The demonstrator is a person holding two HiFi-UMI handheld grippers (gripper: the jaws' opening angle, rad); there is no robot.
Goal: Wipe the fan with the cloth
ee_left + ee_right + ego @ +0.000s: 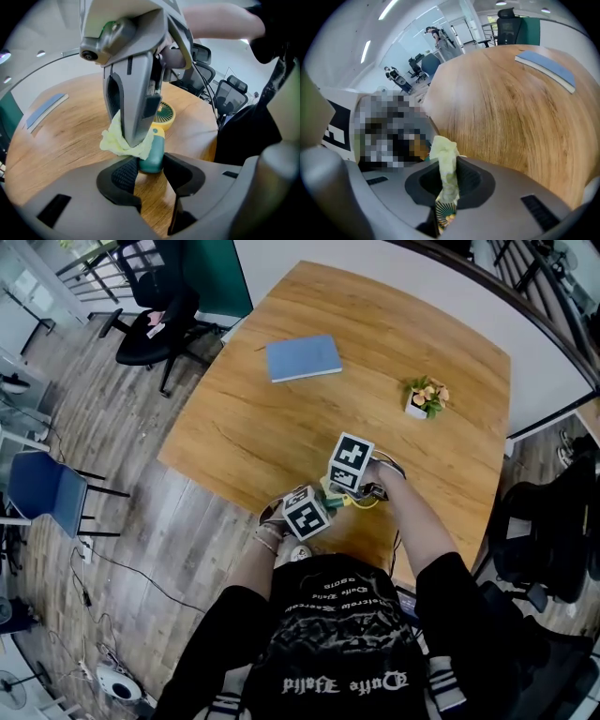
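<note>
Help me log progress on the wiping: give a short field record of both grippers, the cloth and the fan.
left gripper: jaws shut on fan handle
right gripper: jaws shut on yellow cloth
cloth: bunched against the handle's upper end
fan head: yellow, grille up, on wooden table
also on table: blue notebook, potted plant

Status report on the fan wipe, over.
Left gripper shut on fan, at the handle. Right gripper shut on cloth, cloth against fan. Book and plant far off, nothing blocking.
</note>
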